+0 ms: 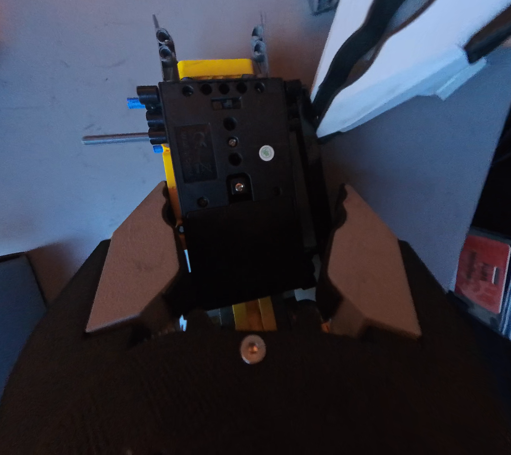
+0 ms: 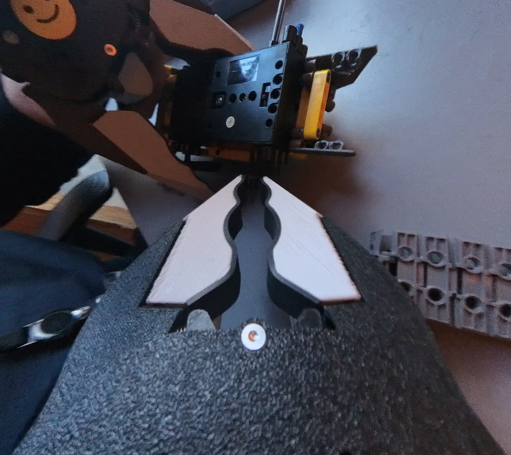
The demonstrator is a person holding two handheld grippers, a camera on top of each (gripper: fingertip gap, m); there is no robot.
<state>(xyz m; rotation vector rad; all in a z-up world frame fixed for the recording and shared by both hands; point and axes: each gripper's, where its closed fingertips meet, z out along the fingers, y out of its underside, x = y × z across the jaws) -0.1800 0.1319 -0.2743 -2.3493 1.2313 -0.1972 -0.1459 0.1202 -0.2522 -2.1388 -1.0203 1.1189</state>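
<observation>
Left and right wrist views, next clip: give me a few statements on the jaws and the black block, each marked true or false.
1. The left gripper has its jaws clamped on the black block assembly. True.
2. The right gripper grips the yellow beam. False: its tips pinch a small dark part under the assembly.
3. A metal rod sticks out of the assembly's side. True.
4. The grey brick pile rests on top of the assembly. False: it lies apart on the surface.
</observation>
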